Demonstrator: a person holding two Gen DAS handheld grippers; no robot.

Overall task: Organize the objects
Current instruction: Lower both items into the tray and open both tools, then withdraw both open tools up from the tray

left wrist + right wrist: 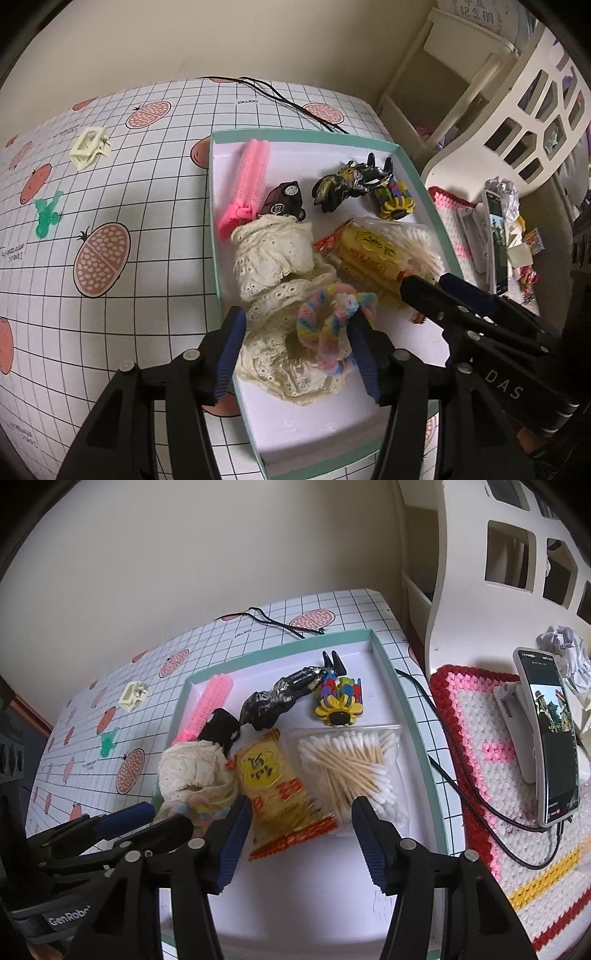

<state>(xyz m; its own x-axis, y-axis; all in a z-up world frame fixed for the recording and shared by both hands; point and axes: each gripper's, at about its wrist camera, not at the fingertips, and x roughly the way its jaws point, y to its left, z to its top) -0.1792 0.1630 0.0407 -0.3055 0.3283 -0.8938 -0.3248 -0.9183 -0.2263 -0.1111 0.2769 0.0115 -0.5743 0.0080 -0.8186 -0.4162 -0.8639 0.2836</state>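
A white box with a teal rim (213, 206) (413, 716) lies on the checked tablecloth. In it are a cream lace cloth (273, 254) (192, 771), a pastel rainbow scrunchie (328, 332), a yellow snack packet (369, 251) (277, 786), a bag of cotton swabs (351, 760), a pink comb (249, 177), a black toy car (286, 201), a black and yellow toy figure (347, 184) and a sunflower clip (341, 701). My left gripper (299, 350) is open astride the scrunchie and the lace. My right gripper (301, 834) is open just above the snack packet's near end.
A cream hair claw (90, 147) and a green plastic piece (46, 216) lie on the tablecloth left of the box. A black cable (288, 101) runs behind it. To the right, a phone on a stand (550, 738) sits on a crocheted mat (476, 709), beside a white chair (480, 590).
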